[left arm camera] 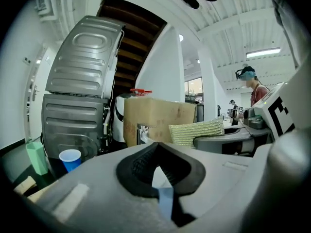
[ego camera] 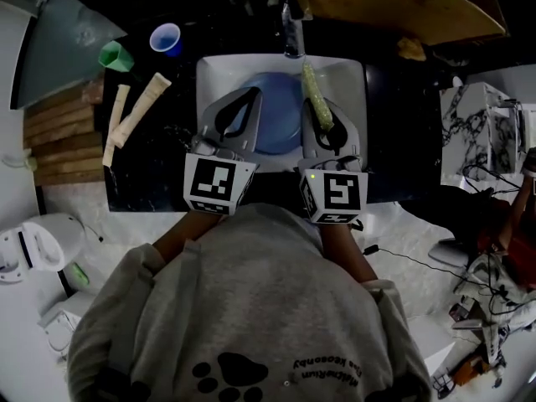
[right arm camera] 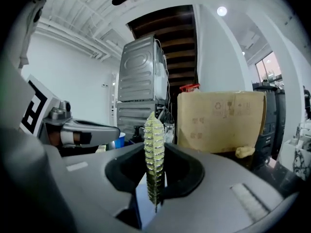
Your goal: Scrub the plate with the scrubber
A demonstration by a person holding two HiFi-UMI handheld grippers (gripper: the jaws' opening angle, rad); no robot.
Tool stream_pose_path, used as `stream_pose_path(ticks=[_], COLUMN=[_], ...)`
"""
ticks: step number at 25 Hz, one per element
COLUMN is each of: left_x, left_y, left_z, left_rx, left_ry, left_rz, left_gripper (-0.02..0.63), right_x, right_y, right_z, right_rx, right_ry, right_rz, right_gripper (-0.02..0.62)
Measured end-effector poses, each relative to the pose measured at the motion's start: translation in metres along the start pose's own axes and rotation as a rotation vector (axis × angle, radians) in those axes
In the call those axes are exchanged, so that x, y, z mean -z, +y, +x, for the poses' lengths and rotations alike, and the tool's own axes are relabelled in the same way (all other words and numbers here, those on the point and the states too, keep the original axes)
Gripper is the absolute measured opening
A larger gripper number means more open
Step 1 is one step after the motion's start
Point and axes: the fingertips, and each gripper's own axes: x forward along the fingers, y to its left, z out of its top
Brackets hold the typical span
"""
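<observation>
A blue plate [ego camera: 276, 115] is held over the white sink [ego camera: 350, 75] between my two grippers. My left gripper [ego camera: 251, 97] is shut on the plate's left rim; in the left gripper view the rim shows as a thin pale-blue edge [left arm camera: 165, 202] pinched under the closed jaws [left arm camera: 156, 147]. My right gripper [ego camera: 322, 111] is shut on the yellow-green scrubber [ego camera: 311, 86], which stands edge-on between its jaws [right arm camera: 154, 178] in the right gripper view and sticks out past the tips [right arm camera: 154, 135]. From the left gripper view the scrubber [left arm camera: 197, 131] hangs beside the plate, apart from it.
The faucet [ego camera: 293, 33] stands behind the sink. On the black counter at left are a blue cup [ego camera: 165, 38], a green cup [ego camera: 117, 55] and two pale rolls [ego camera: 138, 111]. A cardboard box [ego camera: 402, 2] and a yellow sponge [ego camera: 410, 48] sit at the back right.
</observation>
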Motion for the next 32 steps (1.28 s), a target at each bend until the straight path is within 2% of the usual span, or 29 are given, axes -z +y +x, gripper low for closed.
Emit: stream_pose_path(ticks=[7, 10, 20, 25, 32], left_x=[-0.028, -0.032, -0.026, -0.019, -0.012], left_y=[0.001, 0.000, -0.010, -0.010, 0.002], left_z=[-0.022, -0.027, -0.046, -0.054, -0.069], left_rx=[-0.057, -0.065, -0.053, -0.052, -0.030], left_ry=[-0.103, -0.117, -0.117, -0.118, -0.114], left_rz=[0.047, 0.054, 0.053, 0.035, 0.053], left_gripper=[0.002, 0.002, 0.002, 0.002, 0.002], right_x=[-0.050, -0.069, -0.052, -0.046, -0.031], right_y=[0.014, 0.024, 0.044, 0.051, 0.066], right_z=[-0.019, -0.025, -0.035, -0.038, -0.040], right_rx=[0.025, 0.038, -0.006, 0.000, 0.030], right_ry=[-0.140, -0.211, -0.195, -0.184, -0.170], right_rz=[-0.114, -0.118, -0.062, -0.062, -0.079], right_gripper=[0.067, 0.066, 0.064, 0.064, 0.064])
